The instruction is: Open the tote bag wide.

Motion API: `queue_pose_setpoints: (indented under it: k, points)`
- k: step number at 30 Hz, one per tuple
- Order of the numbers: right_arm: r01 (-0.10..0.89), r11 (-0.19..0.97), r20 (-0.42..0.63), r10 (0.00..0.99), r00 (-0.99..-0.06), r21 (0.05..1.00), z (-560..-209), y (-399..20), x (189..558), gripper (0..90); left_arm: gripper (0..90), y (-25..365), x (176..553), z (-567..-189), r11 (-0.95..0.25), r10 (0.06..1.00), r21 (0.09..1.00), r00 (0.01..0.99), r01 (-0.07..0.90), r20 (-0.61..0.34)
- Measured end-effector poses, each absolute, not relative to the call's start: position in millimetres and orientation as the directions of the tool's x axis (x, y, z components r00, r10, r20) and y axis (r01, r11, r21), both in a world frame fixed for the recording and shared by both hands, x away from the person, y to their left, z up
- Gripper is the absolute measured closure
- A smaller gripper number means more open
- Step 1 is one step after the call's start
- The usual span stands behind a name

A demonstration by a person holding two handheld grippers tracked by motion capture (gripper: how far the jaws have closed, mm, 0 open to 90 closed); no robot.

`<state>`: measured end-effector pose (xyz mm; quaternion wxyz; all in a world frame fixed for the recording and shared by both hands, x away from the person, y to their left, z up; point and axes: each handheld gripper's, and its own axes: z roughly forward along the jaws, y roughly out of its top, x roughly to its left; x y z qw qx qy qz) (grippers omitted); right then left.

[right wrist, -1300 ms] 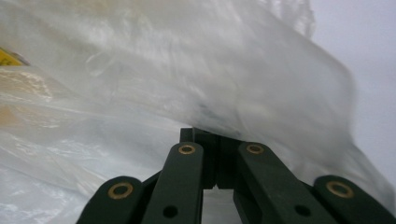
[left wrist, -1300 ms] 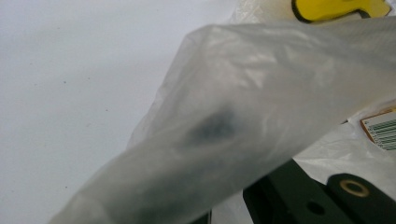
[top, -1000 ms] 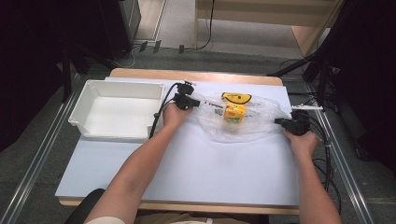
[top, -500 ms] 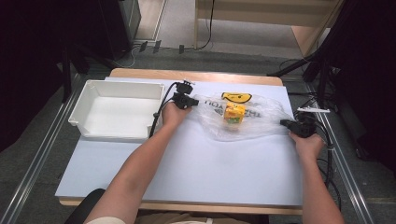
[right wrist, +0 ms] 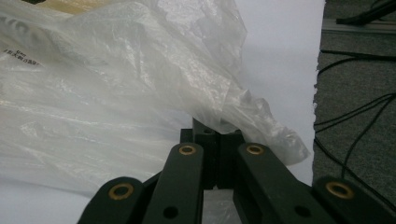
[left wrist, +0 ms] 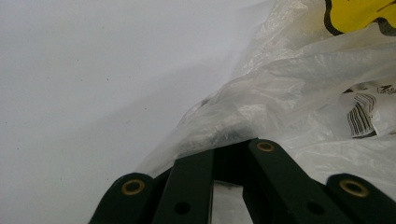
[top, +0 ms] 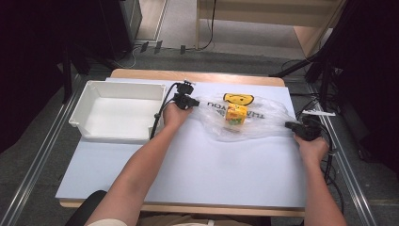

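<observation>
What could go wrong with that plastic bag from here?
Both the left gripper and right gripper pinch the thin plastic bag at opposite ends; pulling apart might tear it. The yellow carton lies loose inside and could slide out if one end lifts.

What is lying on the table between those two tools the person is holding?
In the high view, a clear plastic bag stretches from the left tool to the right tool, with a small orange-yellow carton inside.

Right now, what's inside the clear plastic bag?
Inside the clear plastic bag, a yellow-orange carton lies visible mid-bag. Its underside and anything beneath the crumpled folds stay covered.
</observation>
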<state>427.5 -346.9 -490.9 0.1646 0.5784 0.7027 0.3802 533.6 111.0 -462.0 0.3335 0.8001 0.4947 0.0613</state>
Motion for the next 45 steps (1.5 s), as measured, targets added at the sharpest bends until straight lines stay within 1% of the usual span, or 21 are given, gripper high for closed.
queue_pose_setpoints:
  k: [2, 5, 7, 9, 13, 16, 17, 19, 22, 26, 30, 31, 35, 45]
  points:
    - [0.692, 0.048, 0.208, 0.937, -0.281, 0.721, -488, -343, 427, 90.0, 90.0, 110, 534, -461, -0.273, 0.841, 0.583, 0.485, 0.765, -0.242]
    - [0.661, 0.055, 0.216, 0.922, -0.321, 0.749, -473, -336, 426, 90.0, 90.0, 108, 533, -458, -0.286, 0.825, 0.579, 0.504, 0.764, -0.257]
    - [0.658, 0.061, 0.216, 0.918, -0.332, 0.751, -470, -334, 426, 90.0, 90.0, 106, 530, -451, -0.304, 0.814, 0.596, 0.528, 0.743, -0.243]
    - [0.633, 0.099, 0.190, 0.909, -0.372, 0.768, -460, -325, 424, 90.0, 90.0, 104, 526, -441, -0.324, 0.797, 0.620, 0.559, 0.715, -0.228]
    - [0.622, 0.116, 0.192, 0.894, -0.405, 0.774, -451, -318, 423, 90.0, 90.0, 104, 523, -432, -0.345, 0.780, 0.628, 0.585, 0.697, -0.221]
    - [0.606, 0.153, 0.183, 0.871, -0.456, 0.780, -440, -309, 420, 90.0, 90.0, 106, 520, -422, -0.352, 0.765, 0.640, 0.604, 0.683, -0.224]
    - [0.606, 0.153, 0.183, 0.871, -0.456, 0.780, -440, -309, 420, 90.0, 90.0, 107, 519, -418, -0.365, 0.750, 0.637, 0.620, 0.679, -0.231]
    - [0.591, 0.184, 0.172, 0.853, -0.493, 0.785, -429, -301, 417, 90.0, 90.0, 107, 515, -411, -0.378, 0.736, 0.654, 0.641, 0.655, -0.217]
    - [0.584, 0.193, 0.171, 0.843, -0.509, 0.788, -424, -296, 417, 90.0, 89.4, 106, 510, -400, -0.381, 0.705, 0.676, 0.671, 0.631, -0.229]
    - [0.570, 0.213, 0.166, 0.826, -0.539, 0.794, -415, -288, 422, 90.0, 87.2, 103, 504, -385, -0.371, 0.690, 0.709, 0.689, 0.600, -0.222]
    - [0.561, 0.229, 0.155, 0.819, -0.553, 0.796, -411, -282, 425, 90.0, 87.5, 98, 499, -372, -0.364, 0.682, 0.731, 0.699, 0.577, -0.213]
    - [0.551, 0.242, 0.145, 0.811, -0.567, 0.799, -407, -277, 427, 90.0, 89.4, 97, 497, -369, -0.368, 0.674, 0.736, 0.708, 0.569, -0.211]
    - [0.547, 0.255, 0.141, 0.802, -0.580, 0.797, -406, -270, 433, 90.0, 90.0, 86, 493, -367, -0.377, 0.652, 0.732, 0.724, 0.568, -0.226]
    - [0.557, 0.252, 0.163, 0.791, -0.589, 0.791, -413, -252, 467, 90.0, 90.0, 52, 487, -389, -0.410, 0.624, 0.703, 0.741, 0.582, -0.249]
